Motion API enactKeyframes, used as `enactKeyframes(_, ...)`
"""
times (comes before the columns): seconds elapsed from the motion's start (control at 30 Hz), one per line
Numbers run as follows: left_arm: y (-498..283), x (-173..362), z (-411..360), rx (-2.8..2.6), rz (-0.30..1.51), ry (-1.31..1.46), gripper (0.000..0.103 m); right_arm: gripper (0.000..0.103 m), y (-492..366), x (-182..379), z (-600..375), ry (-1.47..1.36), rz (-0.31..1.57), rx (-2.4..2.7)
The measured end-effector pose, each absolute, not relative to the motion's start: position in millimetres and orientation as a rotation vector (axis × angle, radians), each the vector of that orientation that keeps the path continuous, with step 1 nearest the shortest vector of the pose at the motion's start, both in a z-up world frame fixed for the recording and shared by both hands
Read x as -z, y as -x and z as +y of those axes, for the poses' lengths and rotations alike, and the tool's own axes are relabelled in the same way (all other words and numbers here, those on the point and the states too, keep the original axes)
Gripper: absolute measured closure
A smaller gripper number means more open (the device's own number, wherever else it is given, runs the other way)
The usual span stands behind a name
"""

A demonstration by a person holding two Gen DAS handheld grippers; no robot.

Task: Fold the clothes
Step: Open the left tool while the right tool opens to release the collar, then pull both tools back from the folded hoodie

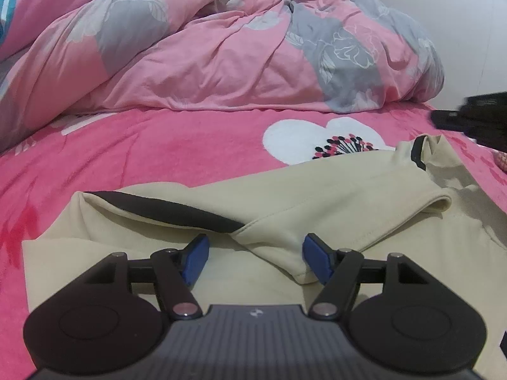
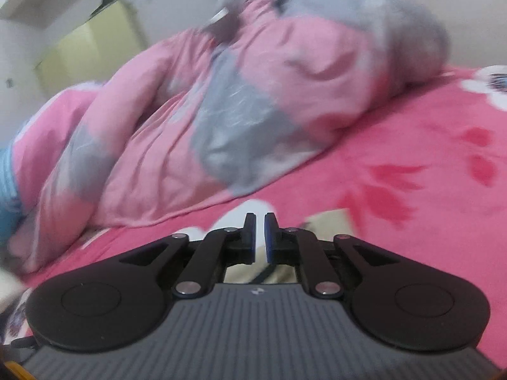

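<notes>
1. Beige garment with black trim lies partly folded on the pink bedsheet, under the left gripper, jaws apart, pads off the cloth
2. Right gripper: jaws nearly together, empty
3. Pink-grey duvet heaped behind

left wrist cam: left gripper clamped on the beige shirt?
No: the left gripper is open, its blue pads standing apart over the shirt.

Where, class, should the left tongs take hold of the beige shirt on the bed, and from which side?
Probably the folded-over sleeve flap of the beige shirt. Its doubled hem lies raised between the open left tongs, so come in low from the near side, along the pink bedspread, and pinch the loose corner pointing toward the camera.
</notes>
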State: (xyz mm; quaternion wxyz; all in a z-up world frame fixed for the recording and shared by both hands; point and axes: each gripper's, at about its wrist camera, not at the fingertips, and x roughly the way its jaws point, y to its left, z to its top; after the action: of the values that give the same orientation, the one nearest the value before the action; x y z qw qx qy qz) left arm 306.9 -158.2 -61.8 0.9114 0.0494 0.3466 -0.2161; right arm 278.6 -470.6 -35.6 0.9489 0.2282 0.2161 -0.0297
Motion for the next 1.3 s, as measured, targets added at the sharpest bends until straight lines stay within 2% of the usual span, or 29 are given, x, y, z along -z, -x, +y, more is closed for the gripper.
enactKeyframes(0.1,-307,61,-158,0.448,0.713,-0.098,0.034,0.097,-311,59,-476,-0.452,0.541,0.099)
enactKeyframes(0.13,-307,61,-158,0.448,0.712,-0.098,0.034,0.103,-315,71,-483,-0.469,0.578,0.171)
enactKeyframes(0.23,-307,61,-158,0.448,0.709,-0.099,0.034,0.103,-297,80,-509,-0.717,0.536,0.213)
enactKeyframes(0.27,-307,62,-158,0.449,0.709,-0.097,0.034,0.098,-291,70,-500,-0.678,0.533,0.181)
enactKeyframes(0.33,-307,62,-157,0.449,0.708,-0.095,0.034,0.096,-277,51,-480,-0.585,0.53,0.109)
enactKeyframes(0.43,-306,62,-157,0.449,0.707,-0.096,0.034,0.087,-265,32,-442,-0.492,0.562,-0.149)
enactKeyframes(0.5,-306,62,-158,0.448,0.707,-0.098,0.034,0.084,-263,34,-415,-0.367,0.612,-0.236)
enactKeyframes(0.6,-305,58,-153,0.451,0.709,-0.076,0.035,0.084,-269,69,-387,-0.151,0.693,-0.224)
enactKeyframes(0.77,-293,52,-147,0.426,0.682,-0.107,0.036,0.083,-254,41,-389,-0.181,0.641,-0.204)
enactKeyframes(0.97,-286,43,-152,0.394,0.705,-0.162,0.036,0.083,-257,66,-386,-0.121,0.675,-0.202)
enactKeyframes(1.13,-255,23,-133,0.392,0.7,-0.134,0.036,0.082,-222,30,-384,-0.186,0.64,-0.186)
enactKeyframes(1.3,-214,6,-118,0.398,0.699,-0.084,0.036,0.082,-174,18,-381,-0.243,0.625,-0.213)
